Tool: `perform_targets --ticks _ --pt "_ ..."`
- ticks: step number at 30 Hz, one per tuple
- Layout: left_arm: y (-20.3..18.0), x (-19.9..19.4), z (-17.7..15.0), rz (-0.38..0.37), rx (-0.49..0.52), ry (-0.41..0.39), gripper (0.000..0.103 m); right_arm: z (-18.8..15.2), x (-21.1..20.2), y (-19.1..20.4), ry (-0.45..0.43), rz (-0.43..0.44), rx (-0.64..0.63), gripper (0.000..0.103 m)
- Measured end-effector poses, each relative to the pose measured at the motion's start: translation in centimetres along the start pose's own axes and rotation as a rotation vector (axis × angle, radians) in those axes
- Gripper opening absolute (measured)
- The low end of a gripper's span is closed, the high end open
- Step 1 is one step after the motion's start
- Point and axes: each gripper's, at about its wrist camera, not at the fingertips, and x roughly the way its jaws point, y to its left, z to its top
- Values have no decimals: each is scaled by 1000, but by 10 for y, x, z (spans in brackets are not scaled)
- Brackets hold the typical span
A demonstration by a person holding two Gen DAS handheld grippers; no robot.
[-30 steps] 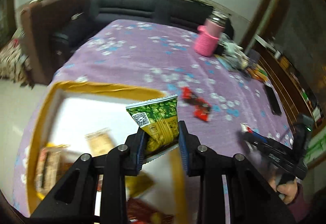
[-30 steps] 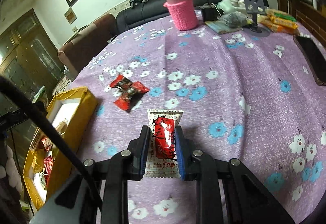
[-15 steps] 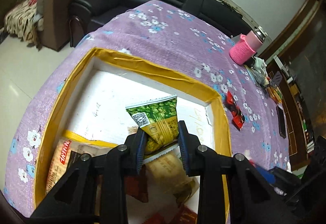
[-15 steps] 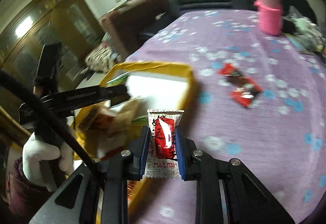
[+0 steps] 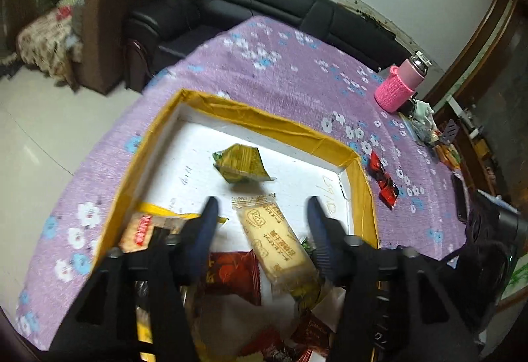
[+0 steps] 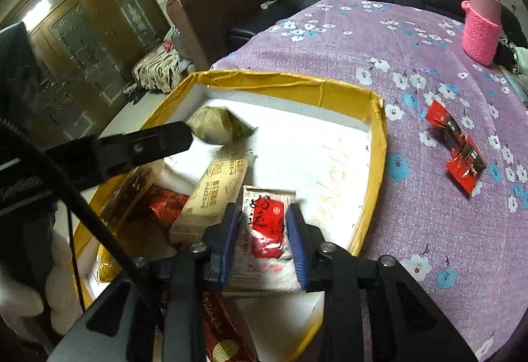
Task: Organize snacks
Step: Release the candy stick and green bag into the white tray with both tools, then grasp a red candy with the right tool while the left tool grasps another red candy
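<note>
A yellow-rimmed box (image 5: pixel 283 123) with a white floor sits on the purple flowered tablecloth and holds several snack packs. My left gripper (image 5: pixel 260 213) is open and empty over the box. The green snack pack (image 5: pixel 241 162) lies loose on the box floor beyond it; it also shows in the right wrist view (image 6: pixel 217 126). My right gripper (image 6: pixel 264 223) is over the box (image 6: pixel 379 131) with the white-and-red snack pack (image 6: pixel 267 223) between its fingers, jaws slightly parted; whether it still grips is unclear. A beige biscuit pack (image 5: pixel 274 240) lies in the box.
Two red wrapped snacks (image 6: pixel 457 147) lie on the cloth right of the box, also in the left wrist view (image 5: pixel 382 177). A pink-sleeved flask (image 5: pixel 401 86) and clutter stand at the far right edge. A black sofa (image 5: pixel 264 9) and brown armchair stand behind the table.
My left gripper opened and let go of the green pack, which now lies in the box. My right gripper carried the white-and-red pack over the box and its jaws widened.
</note>
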Motion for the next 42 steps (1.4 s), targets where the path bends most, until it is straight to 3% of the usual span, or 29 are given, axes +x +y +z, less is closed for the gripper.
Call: perform_targets --ticks 2,5,9,14,24,42 --pt "-9 -14 -4 30 29 -49 69 -1 -8 -1 -22 15 8 37" --pt "-19 -31 -12 87 46 -105 87 -5 -26 -6 -67 13 35 44" --pt "-44 -57 -32 134 113 -195 95 -12 -47 -22 -114 23 115 45" --pt "-74 -76 -58 180 170 -232 96 -28 -71 -37 -163 5 176 48" --pt "-115 -93 -86 207 255 -223 96 -62 -106 -79 -191 -26 270 49" --pt "-138 -87 -102 207 298 -173 96 -88 -129 -119 -202 -67 335 52"
